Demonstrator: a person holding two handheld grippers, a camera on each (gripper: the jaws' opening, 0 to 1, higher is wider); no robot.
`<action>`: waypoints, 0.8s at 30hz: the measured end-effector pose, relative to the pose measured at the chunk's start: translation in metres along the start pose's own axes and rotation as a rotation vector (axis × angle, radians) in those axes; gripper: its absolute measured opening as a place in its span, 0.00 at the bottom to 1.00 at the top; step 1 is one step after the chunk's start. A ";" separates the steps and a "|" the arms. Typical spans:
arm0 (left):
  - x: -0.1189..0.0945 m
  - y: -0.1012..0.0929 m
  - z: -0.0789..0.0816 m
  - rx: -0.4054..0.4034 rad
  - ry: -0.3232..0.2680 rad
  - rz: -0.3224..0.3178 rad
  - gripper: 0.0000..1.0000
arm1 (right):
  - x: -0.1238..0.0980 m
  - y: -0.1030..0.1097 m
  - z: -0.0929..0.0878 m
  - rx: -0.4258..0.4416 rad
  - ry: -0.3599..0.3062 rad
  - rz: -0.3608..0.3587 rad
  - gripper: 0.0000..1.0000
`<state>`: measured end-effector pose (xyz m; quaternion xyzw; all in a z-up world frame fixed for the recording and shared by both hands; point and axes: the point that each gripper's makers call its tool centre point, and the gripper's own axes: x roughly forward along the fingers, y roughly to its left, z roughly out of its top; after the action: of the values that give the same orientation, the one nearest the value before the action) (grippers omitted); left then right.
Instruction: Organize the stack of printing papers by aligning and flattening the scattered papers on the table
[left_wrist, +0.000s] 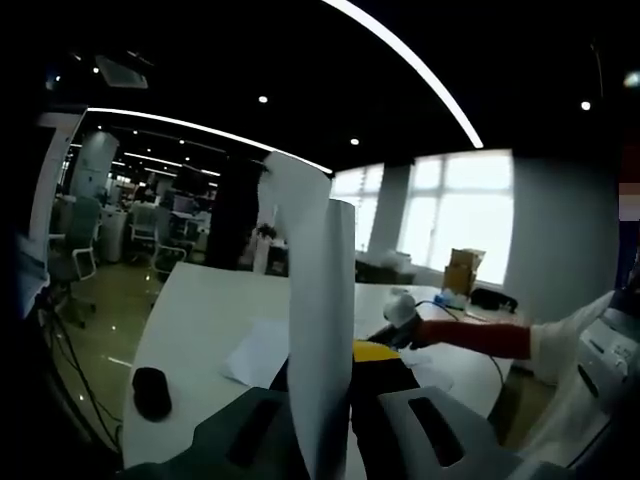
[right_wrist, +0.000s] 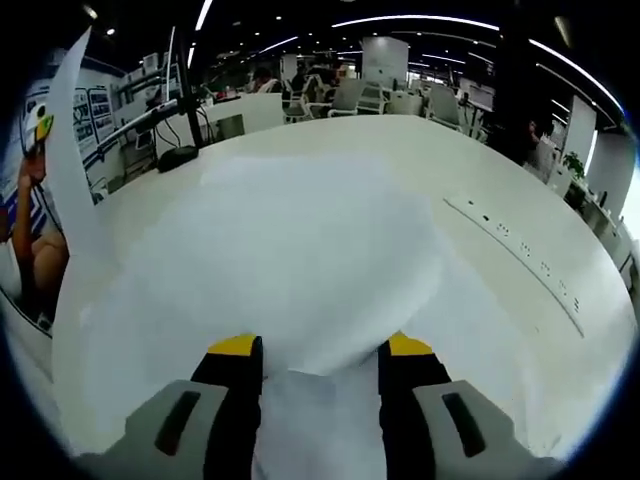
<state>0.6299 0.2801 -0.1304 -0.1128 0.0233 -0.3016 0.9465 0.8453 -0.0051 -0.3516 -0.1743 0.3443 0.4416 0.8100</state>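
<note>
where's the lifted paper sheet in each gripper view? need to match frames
Left gripper view: the paper sheet stands upright at centre, rising from between the left tool's jaws, seen nearly edge-on.
Right gripper view: the same sheet spreads wide across the middle and curls up at the left edge, running down between the right tool's jaws.
Shared landmark: the white table under the sheet.

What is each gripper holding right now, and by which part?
Left gripper: paper sheets, standing upright, pinched at their bottom edge. Right gripper: the paper, gripped by its near edge.
</note>
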 end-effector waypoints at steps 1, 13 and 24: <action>0.000 0.000 0.000 0.000 0.000 0.000 0.06 | -0.001 -0.001 0.000 0.009 -0.004 -0.001 0.37; -0.001 0.001 0.002 0.003 -0.003 0.000 0.06 | 0.003 -0.003 0.007 0.154 -0.053 0.043 0.21; -0.003 -0.002 0.003 0.007 -0.004 0.002 0.06 | 0.006 0.007 0.013 0.255 -0.105 0.084 0.07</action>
<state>0.6267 0.2808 -0.1275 -0.1098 0.0205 -0.3003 0.9473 0.8470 0.0099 -0.3472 -0.0323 0.3618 0.4363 0.8232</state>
